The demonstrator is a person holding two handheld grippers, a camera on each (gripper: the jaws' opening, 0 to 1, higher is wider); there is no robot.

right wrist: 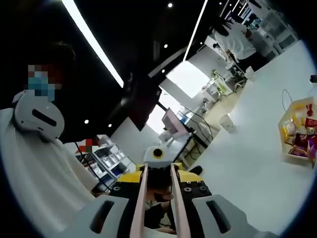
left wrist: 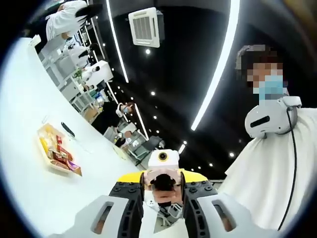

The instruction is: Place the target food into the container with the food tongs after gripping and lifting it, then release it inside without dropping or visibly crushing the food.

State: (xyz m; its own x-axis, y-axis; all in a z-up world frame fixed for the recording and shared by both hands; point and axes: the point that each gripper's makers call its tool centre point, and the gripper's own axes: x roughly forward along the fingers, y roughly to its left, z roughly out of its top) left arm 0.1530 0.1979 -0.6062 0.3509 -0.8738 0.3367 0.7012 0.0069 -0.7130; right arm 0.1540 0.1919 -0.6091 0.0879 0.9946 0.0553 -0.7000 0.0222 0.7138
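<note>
The left hand-held gripper rises from the bottom of the left gripper view with its jaws standing apart and nothing between them. Facing it at close range is the other hand-held gripper, yellow-bodied. To the left in that view, on the white table, lies a clear container with packaged food in red, yellow and orange wrappers; a dark slim object lies just beside it on the table, too small to identify. To the right stands a person in a white garment with a white headset hanging at the chest.

In the right gripper view, the right hand-held gripper is closed on a pair of pale pink food tongs, whose two arms run forward side by side. Far to the right, the container sits on the table, well apart from the tongs.
</note>
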